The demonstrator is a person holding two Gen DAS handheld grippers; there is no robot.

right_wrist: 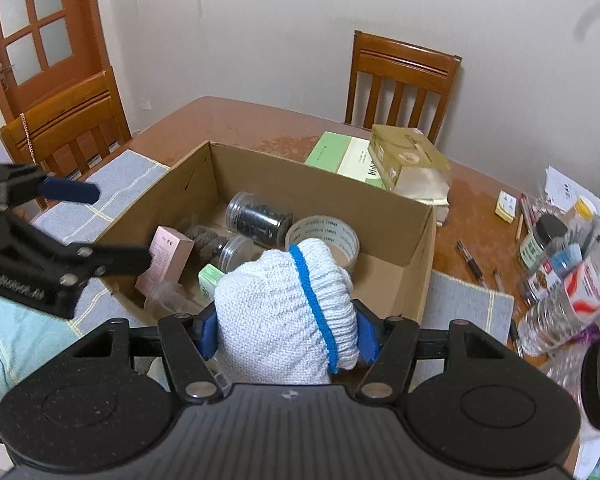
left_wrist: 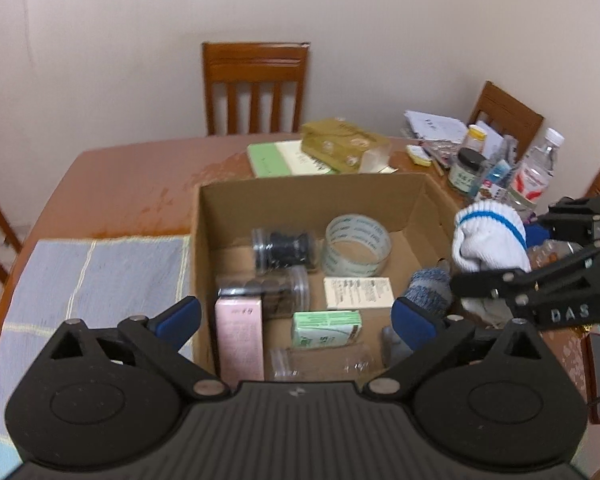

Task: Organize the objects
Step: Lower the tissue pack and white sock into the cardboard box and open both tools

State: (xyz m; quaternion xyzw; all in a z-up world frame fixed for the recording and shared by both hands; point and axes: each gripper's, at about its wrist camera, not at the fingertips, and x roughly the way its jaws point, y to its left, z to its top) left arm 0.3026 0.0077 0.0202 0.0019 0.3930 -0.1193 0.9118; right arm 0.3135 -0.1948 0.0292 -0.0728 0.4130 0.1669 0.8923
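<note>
Brown wooden surface (left_wrist: pixel 132 184) carries an open cardboard box (left_wrist: pixel 308 192) already holding a tape roll (left_wrist: pixel 358 250), two clear jars, a pink carton (left_wrist: pixel 239 340), a green carton (left_wrist: pixel 326 329) and a grey sock (left_wrist: pixel 430 290). Left gripper (left_wrist: pixel 298 318) hangs over the box's near side, jaws wide, nothing between them. Right gripper (right_wrist: pixel 287 334) sits at the box's right edge, jaws clamped on a white knit glove with blue cuff band (right_wrist: pixel 288 308), held above the box, not touching its floor.
</note>
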